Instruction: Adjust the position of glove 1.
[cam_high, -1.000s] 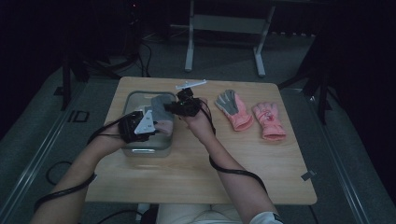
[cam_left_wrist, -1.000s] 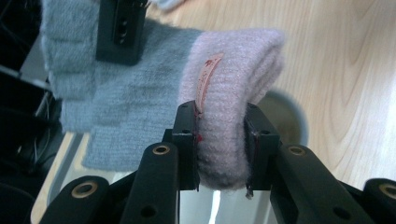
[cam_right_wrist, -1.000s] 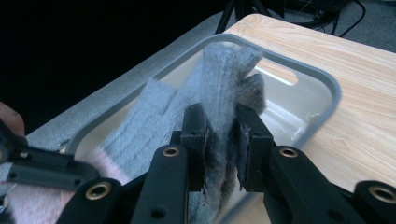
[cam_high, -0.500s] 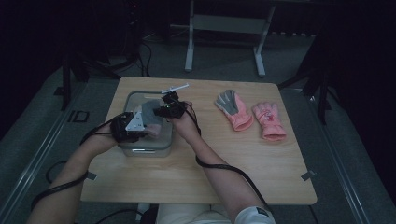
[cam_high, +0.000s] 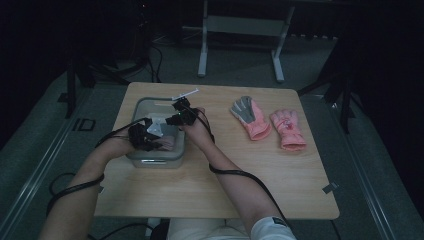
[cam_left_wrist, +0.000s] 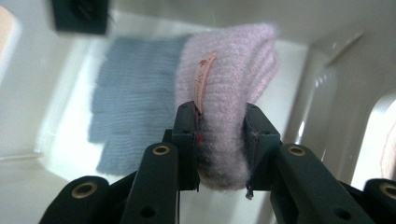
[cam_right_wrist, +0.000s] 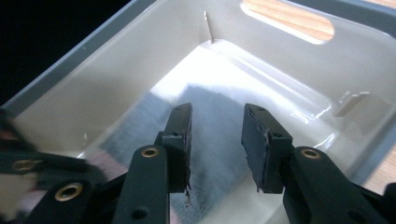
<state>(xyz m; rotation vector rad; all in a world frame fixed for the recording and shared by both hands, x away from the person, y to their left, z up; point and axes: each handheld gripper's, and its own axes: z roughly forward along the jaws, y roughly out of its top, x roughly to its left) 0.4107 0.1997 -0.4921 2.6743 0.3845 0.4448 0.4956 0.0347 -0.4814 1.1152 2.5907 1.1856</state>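
Both hands reach into the bin (cam_high: 150, 159) near the table's left edge. Left hand-held gripper (cam_left_wrist: 219, 133) clamps the pink knit glove (cam_left_wrist: 229, 84). Right hand-held gripper (cam_right_wrist: 215, 140) has just been opening, jaws apart over the grey glove (cam_right_wrist: 215, 140), nothing gripped.

The left gripper (cam_left_wrist: 219, 140) clamps a folded pink knit glove (cam_left_wrist: 229, 88) with a small label, inside a white bin (cam_left_wrist: 327, 84); a grey knit glove (cam_left_wrist: 135, 102) lies flat beside it.

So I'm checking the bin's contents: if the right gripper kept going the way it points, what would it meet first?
Probably the grey knit lying on the bin floor, just past the right gripper's open jaws.
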